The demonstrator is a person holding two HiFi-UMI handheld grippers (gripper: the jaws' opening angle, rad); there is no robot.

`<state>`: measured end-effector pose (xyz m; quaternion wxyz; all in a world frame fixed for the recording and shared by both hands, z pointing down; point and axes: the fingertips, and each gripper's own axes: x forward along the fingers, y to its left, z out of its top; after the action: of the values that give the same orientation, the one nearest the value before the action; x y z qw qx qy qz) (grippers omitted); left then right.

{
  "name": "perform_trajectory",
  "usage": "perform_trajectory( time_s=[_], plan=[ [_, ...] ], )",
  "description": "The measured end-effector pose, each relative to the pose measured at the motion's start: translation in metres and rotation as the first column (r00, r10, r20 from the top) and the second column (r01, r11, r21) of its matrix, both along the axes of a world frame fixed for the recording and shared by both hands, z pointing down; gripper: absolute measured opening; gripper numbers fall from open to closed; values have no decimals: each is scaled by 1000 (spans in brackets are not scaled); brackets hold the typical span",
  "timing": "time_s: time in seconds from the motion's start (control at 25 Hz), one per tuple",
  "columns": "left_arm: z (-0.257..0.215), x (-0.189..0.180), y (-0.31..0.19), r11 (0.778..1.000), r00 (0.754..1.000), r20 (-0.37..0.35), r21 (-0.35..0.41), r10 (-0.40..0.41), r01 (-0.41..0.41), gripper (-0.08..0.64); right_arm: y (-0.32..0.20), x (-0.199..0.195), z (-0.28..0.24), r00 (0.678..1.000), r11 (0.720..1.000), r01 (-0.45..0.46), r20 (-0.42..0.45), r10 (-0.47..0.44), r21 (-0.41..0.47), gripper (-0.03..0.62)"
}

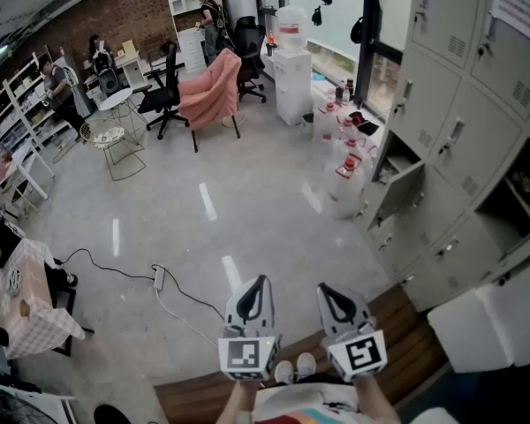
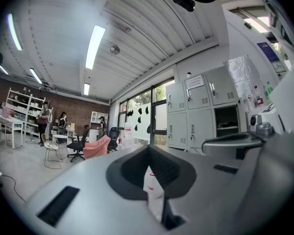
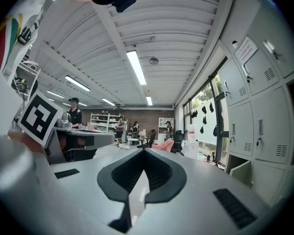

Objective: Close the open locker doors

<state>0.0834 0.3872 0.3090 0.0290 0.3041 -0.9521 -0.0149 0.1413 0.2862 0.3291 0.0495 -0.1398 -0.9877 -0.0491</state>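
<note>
In the head view, the grey metal low open locker door (image 1: pixel 400 192) is seen well ahead and to the right of the left gripper (image 1: pixel 257 286) and right gripper (image 1: pixel 334 295). The nearer white open door (image 1: pixel 486 325) could be clipped if it is passed closely.

In the left gripper view, the jaws are pressed together on nothing, and a dark open compartment (image 2: pixel 227 124) is seen far off to the right.

In the right gripper view, the jaws are likewise closed and empty, with the low open locker door (image 3: pixel 242 173) well apart, low right.

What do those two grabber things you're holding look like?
The left gripper and right gripper are pale grey, pointed shells, each with a black teardrop-shaped hollow near the tip. Each carries a white cube printed with a black square marker. No cables show. The person wears a white top with coloured print.
</note>
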Motion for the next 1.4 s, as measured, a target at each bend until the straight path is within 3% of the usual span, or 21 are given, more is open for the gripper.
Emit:
perform_trajectory(
  time_s=[0.36, 0.56, 0.6, 0.64, 0.72, 0.84, 1.04, 1.2, 1.4],
  plan=[
    [3, -2, 5, 1000, 1000, 6, 1, -3, 3, 5, 11, -2, -2, 999, 999, 45, 14, -45, 13, 5],
    [2, 7, 1, 998, 998, 27, 24, 58, -59, 14, 18, 2, -3, 995, 991, 94, 49, -90, -90, 5],
    [1, 9, -3, 996, 996, 33, 33, 82, -84, 63, 19, 3, -2, 994, 990, 100, 46, -96, -98, 5],
    [-1, 10, -6, 993, 994, 35, 50, 103, -104, 165, 20, 3, 1, 994, 990, 101, 39, -98, -96, 5],
    [-6, 11, -7, 988, 992, 34, 98, 119, -122, 274, 22, 4, 4, 995, 991, 96, 29, -93, -97, 5],
    [-10, 12, -3, 984, 992, 32, 120, 126, -129, 325, 21, 3, 3, 996, 990, 82, 27, -80, -115, 5],
    [-13, 6, 1, 987, 992, 44, 109, 114, -118, 334, 10, 1, 8, 998, 992, 58, 17, -56, -112, 5],
    [-19, 0, -6, 982, 993, 70, 153, 98, -108, 334, 0, -4, 12, 999, 992, 42, 7, -41, -117, 5],
    [-10, -9, -14, 989, 995, 47, 112, 89, -93, 333, -15, -12, 14, 999, 995, 31, 7, -31, -99, 6]
  ],
)
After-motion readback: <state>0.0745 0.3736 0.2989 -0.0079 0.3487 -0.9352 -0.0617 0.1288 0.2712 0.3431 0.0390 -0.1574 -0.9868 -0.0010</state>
